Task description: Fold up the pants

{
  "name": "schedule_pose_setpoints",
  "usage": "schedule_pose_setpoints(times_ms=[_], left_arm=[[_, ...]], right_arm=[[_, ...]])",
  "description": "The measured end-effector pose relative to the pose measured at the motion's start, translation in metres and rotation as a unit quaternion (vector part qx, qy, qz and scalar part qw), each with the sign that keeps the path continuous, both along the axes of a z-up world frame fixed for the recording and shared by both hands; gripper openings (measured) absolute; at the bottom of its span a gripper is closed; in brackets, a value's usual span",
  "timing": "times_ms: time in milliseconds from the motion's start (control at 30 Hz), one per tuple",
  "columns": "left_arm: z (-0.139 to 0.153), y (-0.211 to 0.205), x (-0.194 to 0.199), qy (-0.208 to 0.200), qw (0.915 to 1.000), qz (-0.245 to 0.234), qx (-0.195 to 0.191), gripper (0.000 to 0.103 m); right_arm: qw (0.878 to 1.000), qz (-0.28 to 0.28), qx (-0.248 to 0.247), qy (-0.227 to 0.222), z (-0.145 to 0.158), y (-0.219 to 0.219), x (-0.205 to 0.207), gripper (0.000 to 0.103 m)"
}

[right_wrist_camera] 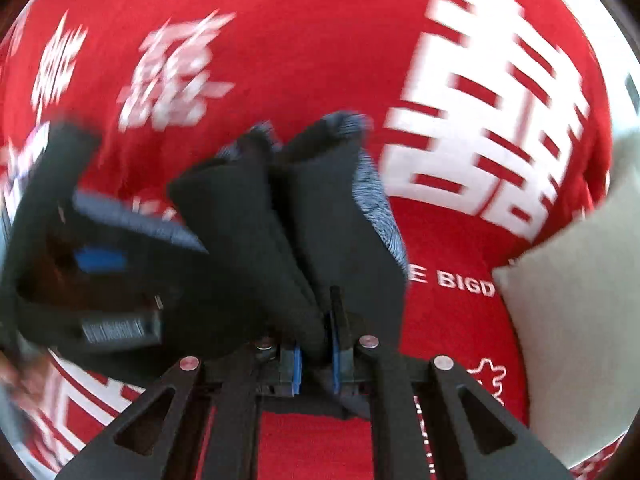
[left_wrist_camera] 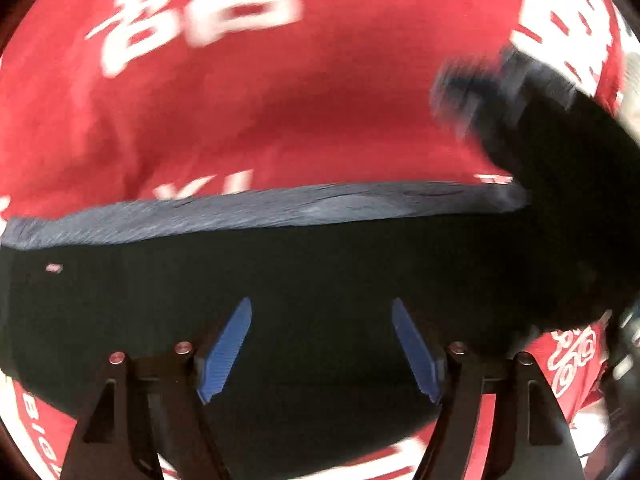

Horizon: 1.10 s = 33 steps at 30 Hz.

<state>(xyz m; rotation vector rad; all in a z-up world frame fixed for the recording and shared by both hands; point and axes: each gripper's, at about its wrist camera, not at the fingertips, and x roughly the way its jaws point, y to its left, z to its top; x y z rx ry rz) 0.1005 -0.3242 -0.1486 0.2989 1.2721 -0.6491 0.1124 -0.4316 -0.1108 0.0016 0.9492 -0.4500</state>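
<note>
Left gripper (left_wrist_camera: 322,346): its two blue pads (left_wrist_camera: 224,354) are standing spread apart, nothing lying between them; only dark cloth is showing beyond the gap.
Right gripper (right_wrist_camera: 316,354): its two pads (right_wrist_camera: 296,372) are pressing together, pinching a bunched fold of the pants (right_wrist_camera: 320,216), which is rising out of the jaws toward 12 o'clock.
Pants, left view (left_wrist_camera: 280,280): one dark garment is spreading flat across the middle of the frame from 9 to 3 o'clock, with one grey-blue band (left_wrist_camera: 248,212) running along its far edge.
Pants, right view: the pinched cloth is splitting into two upright lobes, grey-blue edging showing at their tops and down the 2 o'clock side.
Other gripper: in the right view the left gripper is appearing blurred at 9 o'clock, one blue pad showing; in the left view a dark blurred shape (left_wrist_camera: 520,112) at 2 o'clock is likely the right one, though I cannot tell for sure.
Cover (right_wrist_camera: 280,40): one red cloth with white characters is lying under everything, filling both views.
Pillow (right_wrist_camera: 572,320): one pale grey cushion-like shape is sitting at 3 to 4 o'clock in the right view, well apart from the pants.
</note>
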Motion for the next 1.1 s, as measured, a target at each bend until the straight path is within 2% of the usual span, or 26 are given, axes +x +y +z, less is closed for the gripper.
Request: schedule_pose_setpoints(times_ms=[200, 300, 367, 400, 467, 567, 633, 700, 767, 833, 1000, 1033, 1067, 1100], left_arm=[[-0.018, 0.052, 0.041, 0.010, 0.9977, 0.059, 0.030, 0.074], [-0.014, 0.070, 0.049, 0.005, 0.9981, 0.053, 0.033, 0.074], [-0.009, 0.068, 0.049, 0.004, 0.9988, 0.038, 0.030, 0.074], [-0.006, 0.067, 0.048, 0.004, 0.9991, 0.031, 0.027, 0.074], [0.003, 0.061, 0.045, 0.014, 0.9997, 0.012, 0.014, 0.074], [0.019, 0.046, 0.032, 0.030, 0.9991, -0.029, -0.012, 0.074], [0.023, 0.032, 0.025, 0.037, 0.9977, -0.051, -0.023, 0.074], [0.027, 0.013, 0.017, 0.050, 0.9955, -0.072, -0.036, 0.074], [0.031, -0.003, 0.009, 0.067, 0.9925, -0.088, -0.052, 0.074], [0.030, -0.014, 0.004, 0.080, 0.9897, -0.101, -0.062, 0.074], [0.019, -0.032, -0.003, 0.104, 0.9865, -0.114, -0.054, 0.073], [0.015, -0.035, -0.002, 0.106, 0.9863, -0.113, -0.055, 0.064], [0.015, -0.038, -0.004, 0.108, 0.9856, -0.117, -0.057, 0.049], [0.014, -0.041, -0.006, 0.114, 0.9844, -0.123, -0.055, 0.044]], right_arm=[[0.993, 0.042, -0.068, 0.085, -0.058, 0.062, 0.035, 0.016], [0.981, 0.068, -0.133, 0.121, -0.078, 0.090, 0.037, 0.028], [0.979, 0.086, -0.137, 0.121, -0.074, 0.099, 0.031, 0.043], [0.980, 0.092, -0.129, 0.117, -0.069, 0.101, 0.026, 0.051], [0.985, 0.088, -0.106, 0.105, -0.053, 0.096, 0.013, 0.054], [0.996, 0.032, -0.044, 0.069, -0.021, 0.064, -0.007, 0.060], [0.999, -0.023, 0.022, 0.034, -0.005, 0.026, -0.018, 0.063], [0.995, -0.068, 0.076, 0.013, 0.000, -0.010, -0.028, 0.063], [0.991, -0.091, 0.093, 0.014, -0.002, -0.025, -0.032, 0.063], [0.989, -0.101, 0.108, 0.015, -0.005, -0.034, -0.038, 0.063], [0.985, -0.104, 0.141, 0.005, -0.007, -0.031, -0.049, 0.063], [0.984, -0.104, 0.145, 0.004, -0.008, -0.031, -0.049, 0.063], [0.983, -0.103, 0.150, 0.004, -0.010, -0.031, -0.048, 0.063], [0.982, -0.103, 0.156, 0.004, -0.011, -0.032, -0.048, 0.063]])
